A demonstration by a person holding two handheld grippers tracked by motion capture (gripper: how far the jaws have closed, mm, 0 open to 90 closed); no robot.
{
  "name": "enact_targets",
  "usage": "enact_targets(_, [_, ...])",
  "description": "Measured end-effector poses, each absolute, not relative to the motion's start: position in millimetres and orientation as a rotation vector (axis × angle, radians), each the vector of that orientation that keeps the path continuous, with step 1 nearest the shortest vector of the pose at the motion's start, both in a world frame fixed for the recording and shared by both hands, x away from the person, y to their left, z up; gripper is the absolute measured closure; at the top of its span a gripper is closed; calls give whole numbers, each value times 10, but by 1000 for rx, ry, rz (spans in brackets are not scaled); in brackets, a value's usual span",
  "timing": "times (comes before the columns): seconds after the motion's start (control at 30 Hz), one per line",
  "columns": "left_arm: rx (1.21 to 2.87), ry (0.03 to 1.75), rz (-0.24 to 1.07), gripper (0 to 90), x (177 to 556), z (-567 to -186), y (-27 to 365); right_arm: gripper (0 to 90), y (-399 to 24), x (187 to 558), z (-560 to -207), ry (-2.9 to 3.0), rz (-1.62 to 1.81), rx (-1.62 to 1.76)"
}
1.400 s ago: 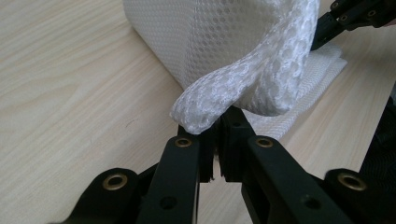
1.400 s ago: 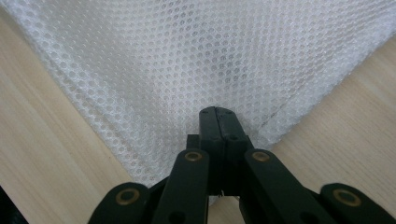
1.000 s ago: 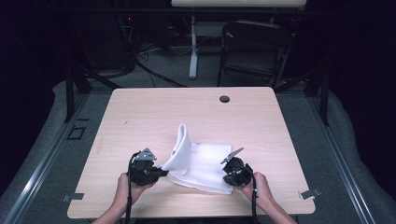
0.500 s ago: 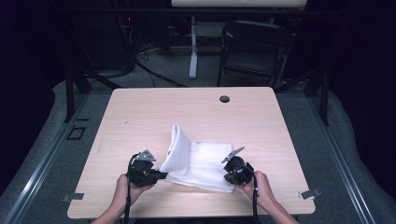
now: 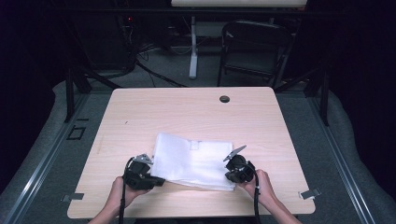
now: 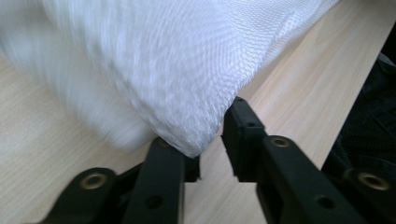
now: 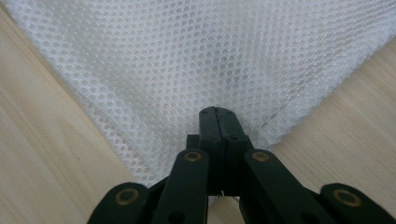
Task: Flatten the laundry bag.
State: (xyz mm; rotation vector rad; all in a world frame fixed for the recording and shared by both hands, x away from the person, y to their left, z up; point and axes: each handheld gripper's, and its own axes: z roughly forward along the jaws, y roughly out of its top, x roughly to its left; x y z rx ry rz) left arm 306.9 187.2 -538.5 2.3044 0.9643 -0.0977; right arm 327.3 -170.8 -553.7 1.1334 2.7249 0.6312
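A white mesh cloth (image 5: pixel 193 161) lies folded and flat on the near half of the light wooden worktop (image 5: pixel 187 112), roughly midway between its left and right edges. A small square patch shows on its far edge.

The left tool (image 5: pixel 159 179) sits at the cloth's near left corner, held in the person's left hand (image 5: pixel 122 192). In the left gripper view the cloth's corner (image 6: pixel 187 135) hangs into the gap between the two black jaws, which stand apart; they have just been opening, and the pads do not press on the fabric. The cloth there is blurred on its left side.

The right tool (image 5: pixel 230 175) is at the cloth's near right corner, held in the right hand (image 5: pixel 261 186). In the right gripper view its jaws (image 7: pixel 215 116) are closed tight together, with the mesh (image 7: pixel 210 60) pinched between them at the corner; the fabric spreads away from the tips, flat on the wood.

A round dark grommet (image 5: pixel 224 99) sits in the worktop near its far edge, right of centre, well apart from the cloth. Small metal clips (image 5: pixel 310 193) are fixed at the near corners. Beyond the far edge, on the grey floor, stand a dark folding chair (image 5: pixel 252 49), a white post (image 5: pixel 193 46) and loose black cables (image 5: pixel 144 65). Nothing lies between the tools and the cloth, and the rest of the worktop surface is bare wood.
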Motion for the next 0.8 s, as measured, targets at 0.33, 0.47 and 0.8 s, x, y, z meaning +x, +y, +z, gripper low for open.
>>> enact_targets(0.33, [2297,986,47,275,2945,-5239,2048,675,-1792,3325,-5422,2706,712,1142])
enact_targets(0.47, [2288,957,128,213,2947,-5183,1958,534,-1819,3305,-5337,2703,745,1129])
enact_targets(0.8, [2287,889,201,150,3026,-5092,1775,180,-1921,3244,-5228,2690,757,1147])
